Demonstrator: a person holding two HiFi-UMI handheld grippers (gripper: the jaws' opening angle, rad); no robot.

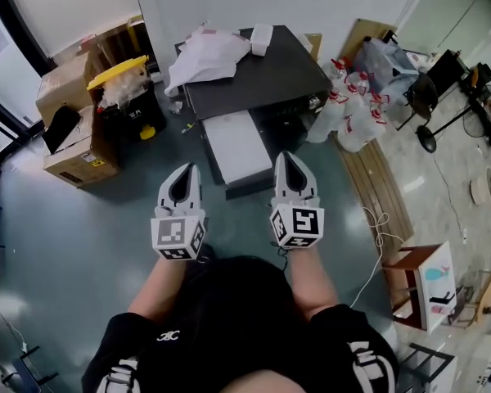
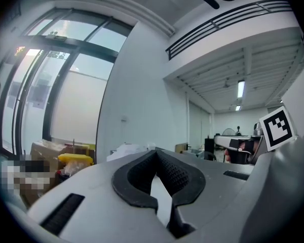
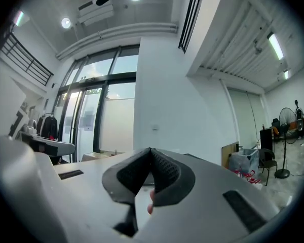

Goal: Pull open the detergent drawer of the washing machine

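Observation:
In the head view the washing machine (image 1: 262, 76) stands below me with a dark grey top. A white panel (image 1: 236, 144) juts from its near side, with a dark edge at its front; I cannot tell whether this is the drawer. My left gripper (image 1: 188, 169) and right gripper (image 1: 288, 155) are held side by side above the floor, on the near side of the machine, and touch nothing. Both are shut with nothing between the jaws. Seen in its own view, the left gripper (image 2: 156, 151) points level at a white wall. The right gripper (image 3: 150, 149), in its own view, does the same.
A white cloth (image 1: 204, 51) lies on the machine's top. Cardboard boxes (image 1: 69, 133) and a yellow-lidded bin (image 1: 119, 70) stand to the left. Plastic bags (image 1: 356, 109), a wooden board (image 1: 380, 187), a fan stand (image 1: 430, 109) and a small table (image 1: 421, 285) crowd the right.

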